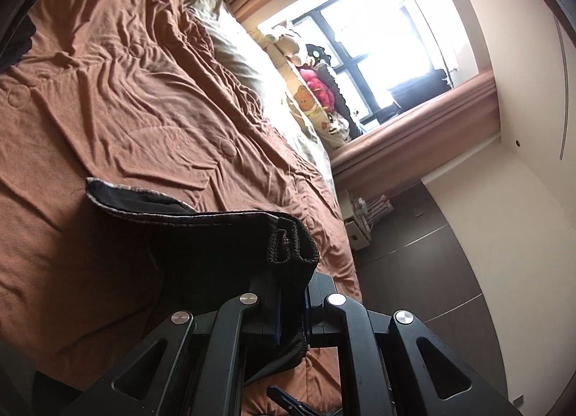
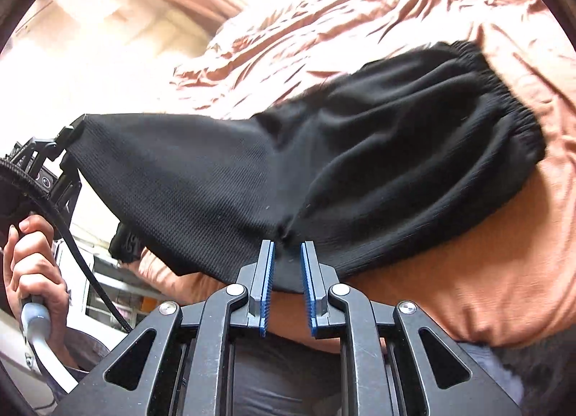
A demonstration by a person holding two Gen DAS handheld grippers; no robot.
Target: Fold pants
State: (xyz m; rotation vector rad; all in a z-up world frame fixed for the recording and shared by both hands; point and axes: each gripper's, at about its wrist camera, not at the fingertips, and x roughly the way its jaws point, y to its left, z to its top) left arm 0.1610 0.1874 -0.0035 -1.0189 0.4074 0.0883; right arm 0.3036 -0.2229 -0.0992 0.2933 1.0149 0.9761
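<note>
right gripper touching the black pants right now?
Cannot tell. In the right wrist view the right gripper has its jaws open around a puckered edge of the black pants; no view shows contact or a gap plainly.

A rumpled brown bedspread [image 1: 118, 92] runs toward pale pillows [image 1: 234, 52], stuffed toys [image 1: 316, 85] and a bright window [image 1: 378, 49].

A bed [image 1: 108, 99] under a wrinkled brown cover fills the room, pale pillows [image 1: 230, 45] along its far side. Bright daylight pours through a dark-framed window [image 1: 374, 38] hung with pinkish curtains [image 1: 414, 135]. Cream walls [image 1: 522, 200] meet a dark floor [image 1: 414, 257].
</note>
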